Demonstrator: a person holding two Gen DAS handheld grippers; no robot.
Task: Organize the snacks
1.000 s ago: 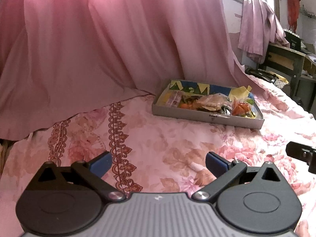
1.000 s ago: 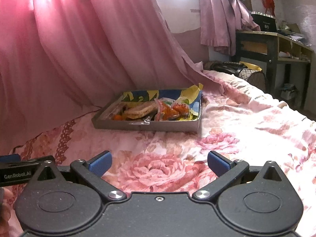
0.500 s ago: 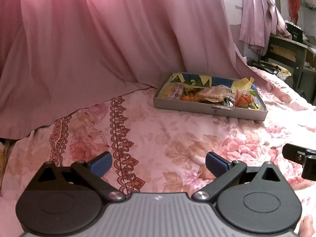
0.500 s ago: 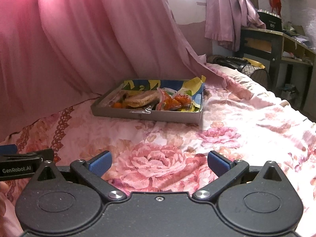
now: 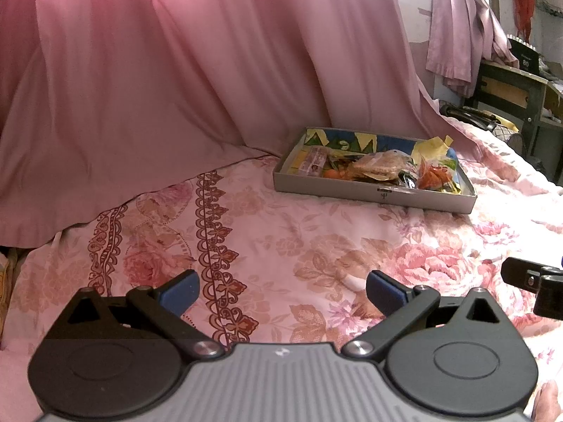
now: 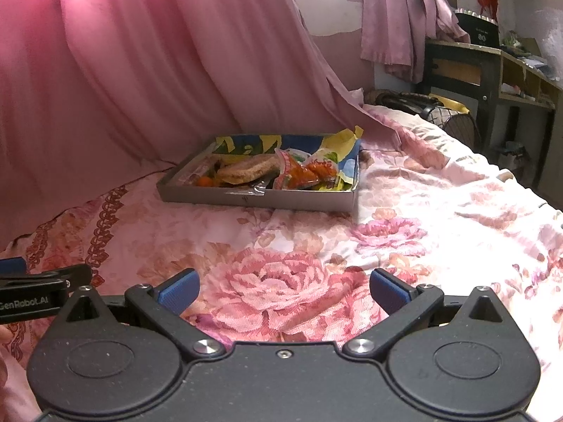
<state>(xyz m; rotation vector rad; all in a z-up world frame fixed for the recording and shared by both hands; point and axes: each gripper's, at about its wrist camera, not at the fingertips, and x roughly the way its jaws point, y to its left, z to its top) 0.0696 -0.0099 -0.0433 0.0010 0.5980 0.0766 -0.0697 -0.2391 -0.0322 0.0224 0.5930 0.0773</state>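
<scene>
i see both my left gripper and right gripper gaping, empty, over rumpled floral bedsheet; flat grey cardboard tray holds crinkly snack packets.

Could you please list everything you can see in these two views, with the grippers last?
Snack tray: one, grey, on the bed.
Snack packets: several, orange, red, yellow, tan, inside the tray; exact count unclear.
Bedsheet: one, pink floral, under the tray.
Curtain: one, pink, draped behind the tray.
Hanging cloth: one, mauve, far right by the wall.
Desk: one, dark, far right.
Left gripper: open, empty, above the sheet.
Right gripper: open, empty, above the sheet.
</scene>
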